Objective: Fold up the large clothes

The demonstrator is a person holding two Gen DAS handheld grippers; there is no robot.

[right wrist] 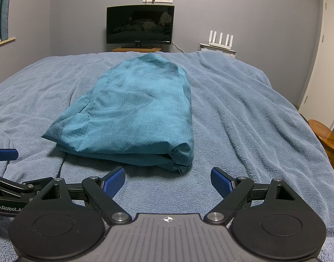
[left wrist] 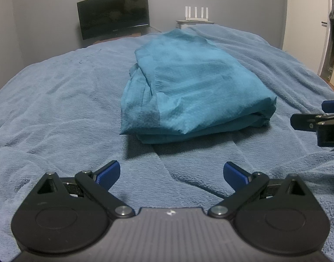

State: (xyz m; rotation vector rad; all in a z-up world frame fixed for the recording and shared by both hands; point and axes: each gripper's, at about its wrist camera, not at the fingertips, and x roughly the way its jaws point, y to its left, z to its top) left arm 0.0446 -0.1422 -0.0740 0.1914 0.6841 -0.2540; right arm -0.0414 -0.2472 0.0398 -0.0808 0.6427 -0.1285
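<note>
From the right wrist view we see the folded garment on the bed blanket, at 12 o'clock before the right gripper. The left gripper lies at 9 o'clock. Behind the bed, the monitor stands at 12, the router at 1, the wooden stool at 3.

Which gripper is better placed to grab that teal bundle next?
Probably the right gripper: the teal bundle's near edge lies just past its open fingers. The left gripper, also open, sits farther back.
</note>
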